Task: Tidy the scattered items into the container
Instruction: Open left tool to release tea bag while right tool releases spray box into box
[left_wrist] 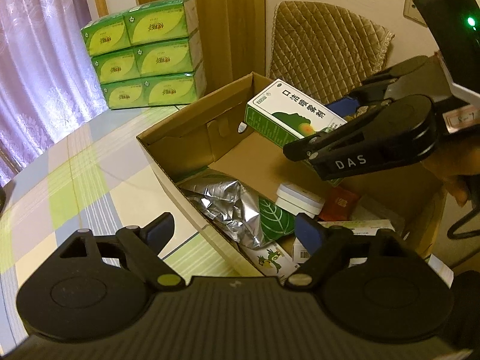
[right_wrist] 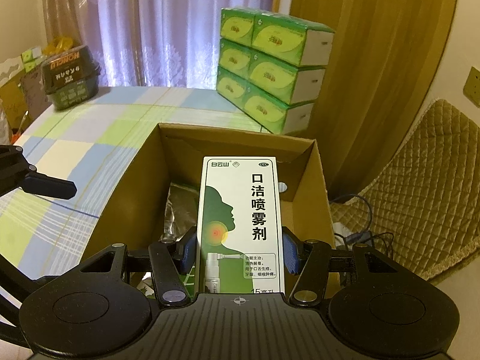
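Note:
A white and green spray box point(right_wrist: 240, 210) hangs over the open cardboard box point(right_wrist: 234, 133), with my right gripper point(right_wrist: 240, 253) shut on its lower end between the blue pads point(right_wrist: 189, 252). In the left wrist view the same spray box point(left_wrist: 288, 111) and right gripper point(left_wrist: 322, 126) hover above the far side of the cardboard box point(left_wrist: 180, 120). Inside lie a silver foil bag point(left_wrist: 222, 207), a white jar point(left_wrist: 300, 199), a red packet point(left_wrist: 339, 204) and a green leaf pack point(left_wrist: 276, 219). My left gripper point(left_wrist: 234, 232) stands open over the carton's near wall, gripping nothing.
A stack of green tissue packs point(left_wrist: 147, 54) stands on the checked tablecloth point(left_wrist: 75, 180) behind the carton. A dark tub point(right_wrist: 70, 75) sits at the table's far left. A quilted chair cushion point(right_wrist: 420, 180) and cables point(right_wrist: 360, 234) are to the right.

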